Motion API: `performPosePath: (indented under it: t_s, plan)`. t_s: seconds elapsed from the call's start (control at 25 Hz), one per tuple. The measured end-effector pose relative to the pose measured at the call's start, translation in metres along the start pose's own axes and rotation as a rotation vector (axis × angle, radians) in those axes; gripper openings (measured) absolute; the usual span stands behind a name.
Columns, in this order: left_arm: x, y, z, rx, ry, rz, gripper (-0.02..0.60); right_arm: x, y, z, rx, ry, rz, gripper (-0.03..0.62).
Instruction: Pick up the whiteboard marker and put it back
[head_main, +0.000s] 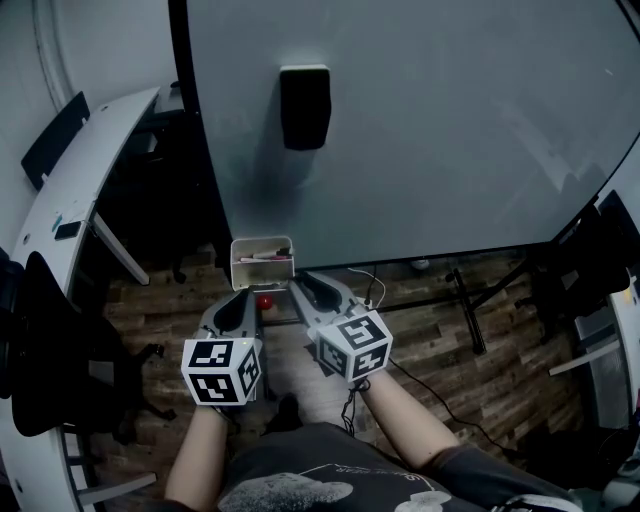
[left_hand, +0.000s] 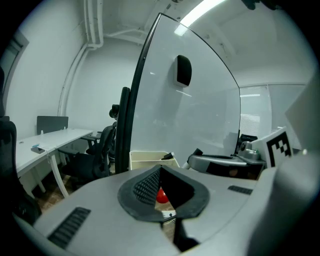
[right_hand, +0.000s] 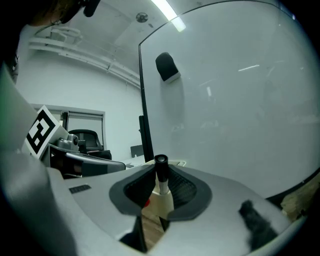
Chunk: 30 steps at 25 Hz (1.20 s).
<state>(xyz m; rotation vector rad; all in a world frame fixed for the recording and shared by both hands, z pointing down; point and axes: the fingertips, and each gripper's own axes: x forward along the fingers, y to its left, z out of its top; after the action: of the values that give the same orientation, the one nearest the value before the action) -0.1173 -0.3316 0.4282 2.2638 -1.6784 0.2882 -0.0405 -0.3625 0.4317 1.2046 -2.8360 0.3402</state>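
Right gripper view, centre: right gripper (right_hand: 161, 192) is pinching the black-capped white marker (right_hand: 160, 172) upright, seemingly for the white plastic tray (head_main: 240, 268); left gripper (left_hand: 160, 171) jaws are touching, empty.

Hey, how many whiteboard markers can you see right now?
2 for sure: one marker held upright in the right gripper, a second marker lying in the white tray by the whiteboard's lower edge. More may be hidden in that tray.

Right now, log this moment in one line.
right gripper: shut on black-capped whiteboard marker | left gripper: shut, empty | cream box tray: ahead of both
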Motion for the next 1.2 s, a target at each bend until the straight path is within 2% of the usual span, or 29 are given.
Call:
performPosePath:
  t_s: [0.36,0.6,1.0,1.2]
  plan:
    - [-0.025,-0.015,-0.008,-0.001,-0.009,-0.003,0.014,-0.022,0.014,-0.005,0.009,0.013,-0.005,0.080]
    - [-0.039,-0.017,-0.012,0.000,-0.012,0.001,0.014,-0.016,0.008,-0.007,-0.003,0.042,-0.047,0.080]
    - [-0.042,-0.004,-0.010,-0.006,-0.021,0.008,0.014,-0.003,0.015,-0.011,-0.009,0.058,-0.017,0.083]
    - [-0.039,0.000,-0.007,-0.005,-0.022,0.003,0.014,0.001,0.014,-0.014,-0.008,0.060,-0.031,0.140]
